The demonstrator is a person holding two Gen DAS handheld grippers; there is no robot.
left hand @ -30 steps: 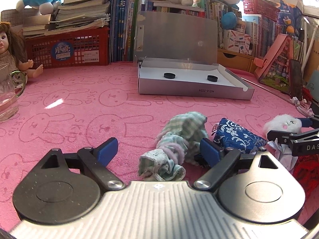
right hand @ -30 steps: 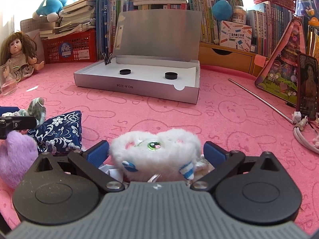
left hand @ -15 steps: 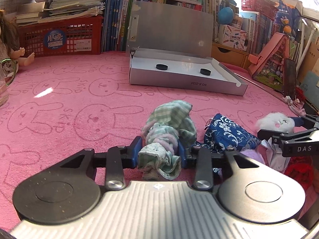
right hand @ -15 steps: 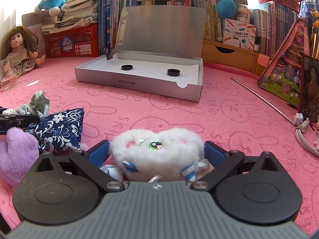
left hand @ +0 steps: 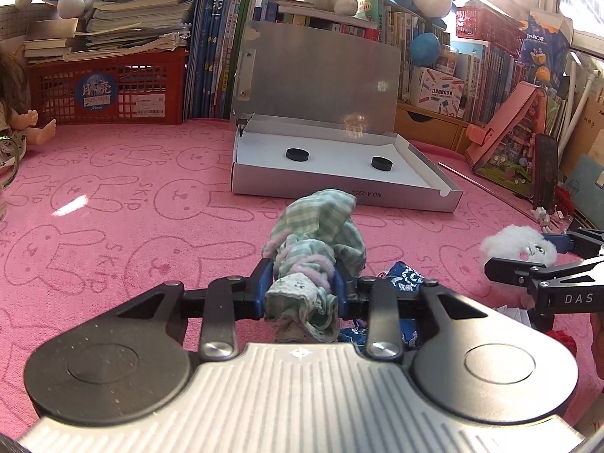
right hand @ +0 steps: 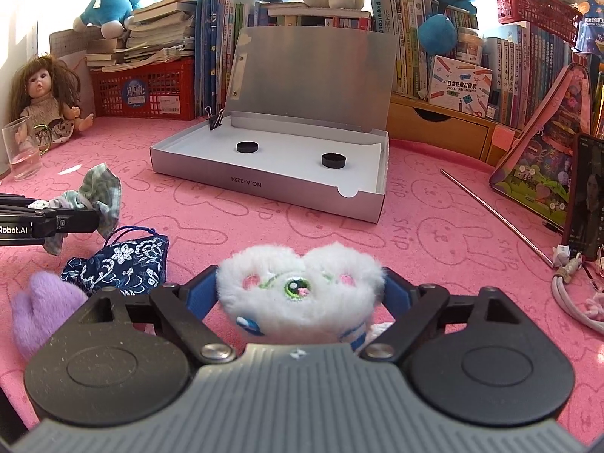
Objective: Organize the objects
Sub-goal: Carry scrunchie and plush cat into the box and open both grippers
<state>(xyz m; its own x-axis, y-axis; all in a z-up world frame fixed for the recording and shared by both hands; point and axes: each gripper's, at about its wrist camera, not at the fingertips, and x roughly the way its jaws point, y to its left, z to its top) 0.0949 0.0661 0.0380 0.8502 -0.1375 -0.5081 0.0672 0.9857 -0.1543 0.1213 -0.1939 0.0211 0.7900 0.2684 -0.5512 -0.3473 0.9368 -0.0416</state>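
My left gripper [left hand: 301,288] is shut on a green checked cloth bundle [left hand: 317,238] and holds it above the pink mat; the bundle also shows in the right wrist view [right hand: 96,196]. My right gripper [right hand: 301,294] is shut on a white fluffy plush toy [right hand: 300,287], which also shows in the left wrist view [left hand: 517,245]. An open silver box [left hand: 339,188] with two black discs inside lies ahead, and also shows in the right wrist view [right hand: 264,185]. A blue floral pouch [right hand: 120,264] and a purple plush [right hand: 45,302] lie on the mat between the grippers.
Red basket [left hand: 105,90], books and plush toys line the back. A doll [right hand: 41,102] and a glass [right hand: 20,147] stand at the left. A pink house-shaped case [right hand: 543,166], a metal rod [right hand: 494,211], a phone and cables lie at the right.
My left gripper closed on the checked cloth bundle and lifted it off the mat. My right gripper closed on the white plush toy and rose a little.
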